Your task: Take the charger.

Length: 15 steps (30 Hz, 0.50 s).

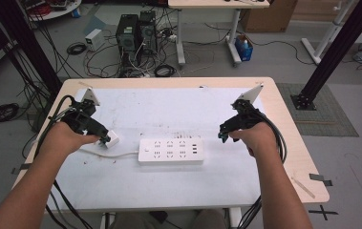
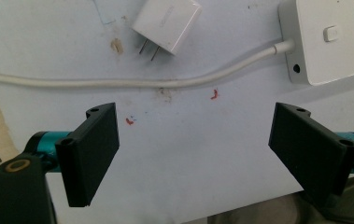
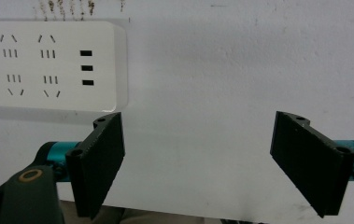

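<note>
While both hover over the table (image 1: pixel 121 191), left hand-held gripper (image 2: pixel 195 149) wide and empty near charger plug (image 2: pixel 166 21), right hand-held gripper (image 3: pixel 198 154) wide beside power strip (image 3: pixel 48 60)

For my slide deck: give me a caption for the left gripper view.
Open left tool hovers over the white mat, short of the wall charger and power strip.

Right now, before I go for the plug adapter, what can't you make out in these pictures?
- Plug adapter: top cut off by the left gripper view's upper edge; in the high view the left gripper partly covers it.
- Power strip: socket detail too small in the high view; cropped in both gripper views.
- Strip cord: far end runs out of frame.
</note>
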Tool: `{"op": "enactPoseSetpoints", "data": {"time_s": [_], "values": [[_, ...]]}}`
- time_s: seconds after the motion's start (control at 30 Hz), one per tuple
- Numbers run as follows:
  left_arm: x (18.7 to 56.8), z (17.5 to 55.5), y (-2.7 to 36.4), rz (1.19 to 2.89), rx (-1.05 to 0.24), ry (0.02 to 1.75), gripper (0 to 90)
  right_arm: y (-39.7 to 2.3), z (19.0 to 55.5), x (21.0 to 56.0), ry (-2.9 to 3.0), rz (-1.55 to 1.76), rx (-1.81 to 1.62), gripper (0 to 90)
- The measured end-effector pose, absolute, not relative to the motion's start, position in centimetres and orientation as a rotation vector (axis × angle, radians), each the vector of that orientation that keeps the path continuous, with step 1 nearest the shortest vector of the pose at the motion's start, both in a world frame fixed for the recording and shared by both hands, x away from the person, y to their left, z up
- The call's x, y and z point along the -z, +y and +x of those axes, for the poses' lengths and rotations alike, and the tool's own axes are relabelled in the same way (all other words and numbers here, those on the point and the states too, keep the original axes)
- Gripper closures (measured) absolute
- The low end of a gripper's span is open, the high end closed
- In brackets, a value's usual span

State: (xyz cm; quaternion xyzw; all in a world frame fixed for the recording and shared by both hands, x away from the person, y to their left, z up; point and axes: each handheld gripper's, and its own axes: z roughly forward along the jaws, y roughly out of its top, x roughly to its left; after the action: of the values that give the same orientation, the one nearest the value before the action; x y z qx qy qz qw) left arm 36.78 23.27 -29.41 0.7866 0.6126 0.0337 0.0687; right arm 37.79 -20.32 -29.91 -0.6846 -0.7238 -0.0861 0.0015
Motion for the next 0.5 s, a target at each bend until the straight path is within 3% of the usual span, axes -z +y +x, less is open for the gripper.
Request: {"op": "enactPoseSetpoints", "data": {"time_s": [0.5], "values": [[29.07, 36.73, 23.29, 2.357, -0.136, 1.819, 16.2, -20.1, 37.75, 29.86, -2.309, -2.138, 0.28, 17.2]]}}
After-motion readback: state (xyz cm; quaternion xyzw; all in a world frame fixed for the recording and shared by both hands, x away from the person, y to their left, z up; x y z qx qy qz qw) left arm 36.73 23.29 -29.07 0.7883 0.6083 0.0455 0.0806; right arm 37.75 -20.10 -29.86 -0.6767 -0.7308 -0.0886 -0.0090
